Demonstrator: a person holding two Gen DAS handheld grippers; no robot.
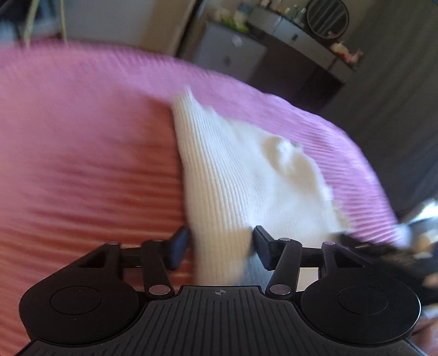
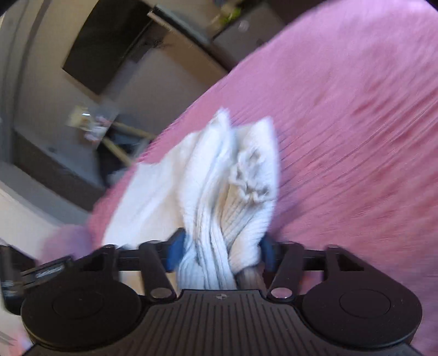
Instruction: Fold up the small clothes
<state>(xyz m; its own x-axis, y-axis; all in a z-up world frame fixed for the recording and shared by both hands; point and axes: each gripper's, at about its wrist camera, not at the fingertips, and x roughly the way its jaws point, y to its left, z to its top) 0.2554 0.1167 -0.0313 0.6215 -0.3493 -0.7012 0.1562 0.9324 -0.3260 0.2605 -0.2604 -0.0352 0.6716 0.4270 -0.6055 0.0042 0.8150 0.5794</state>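
Note:
A small white ribbed knit garment hangs over the pink bedspread. In the left wrist view my left gripper has its fingers closed on the garment's near edge, with cloth filling the gap between them. In the right wrist view my right gripper is shut on a bunched, twisted part of the same white garment, which stretches away from the jaws above the bedspread. Both views are blurred by motion.
A grey cabinet and a dark shelf with a round fan stand beyond the bed's far edge. A dark curtain is at the right. In the right wrist view a wall, dark furniture and clutter lie past the bed's edge.

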